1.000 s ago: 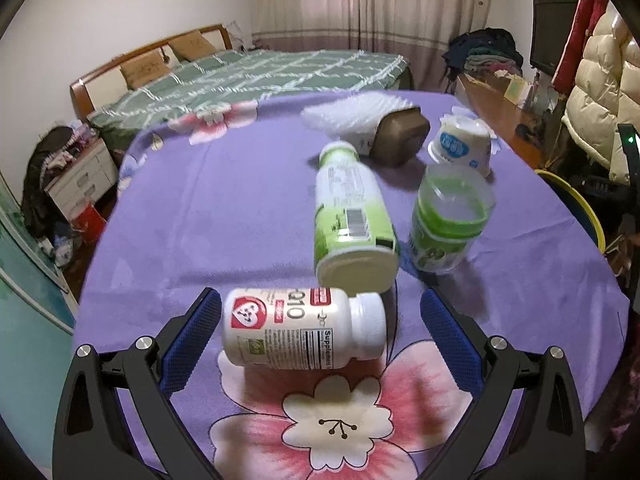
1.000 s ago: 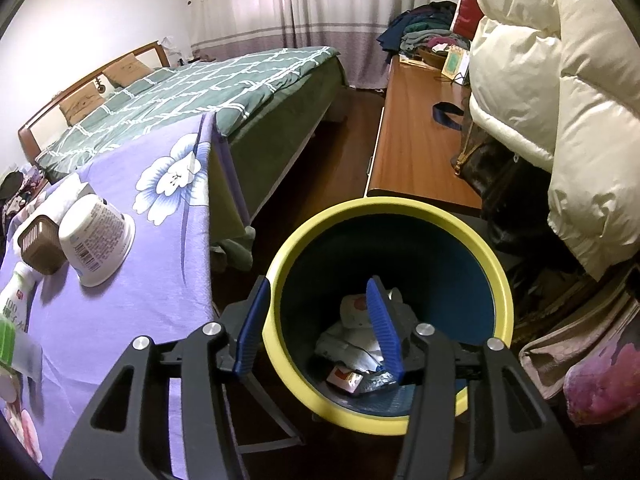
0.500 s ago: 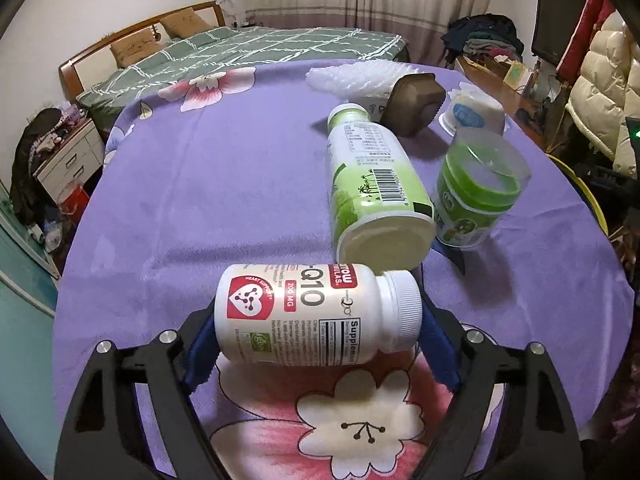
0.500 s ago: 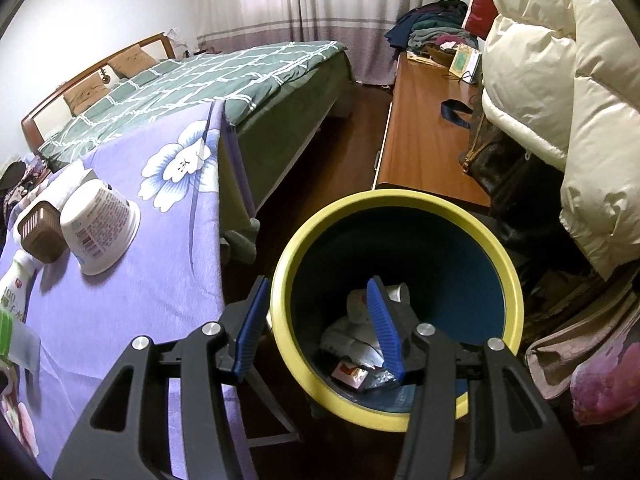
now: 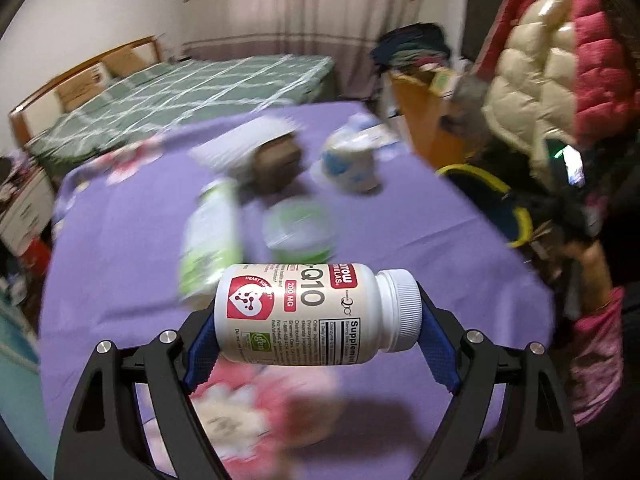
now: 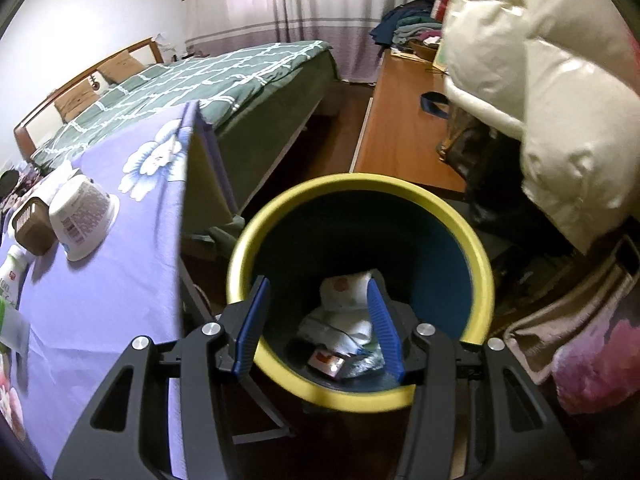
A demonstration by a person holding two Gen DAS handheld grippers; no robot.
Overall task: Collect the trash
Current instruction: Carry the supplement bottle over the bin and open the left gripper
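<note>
My left gripper [image 5: 316,332] is shut on a white supplement bottle [image 5: 316,314] with a red heart label, held sideways above the purple flowered tablecloth [image 5: 400,240]. Behind it lie a green-and-white drink bottle [image 5: 210,240], a green-labelled clear cup [image 5: 300,232], a brown box [image 5: 276,162] and a white yogurt cup [image 5: 350,160], all blurred. My right gripper [image 6: 318,322] is open and empty over the yellow-rimmed blue trash bin [image 6: 478,256], which holds crumpled wrappers [image 6: 344,320]. The bin's rim also shows in the left wrist view [image 5: 520,216].
A green-quilted bed [image 6: 224,80] stands behind the table. A wooden bench [image 6: 400,120] runs beside the bin, with a cream puffer jacket [image 6: 560,100] hanging above it. The yogurt cup [image 6: 82,220] and brown box [image 6: 32,220] sit near the table's edge.
My left gripper closed on the supplement bottle, lifted it off the cloth and is swinging right toward the bin. My right gripper stayed open over the bin, drifting slightly.
</note>
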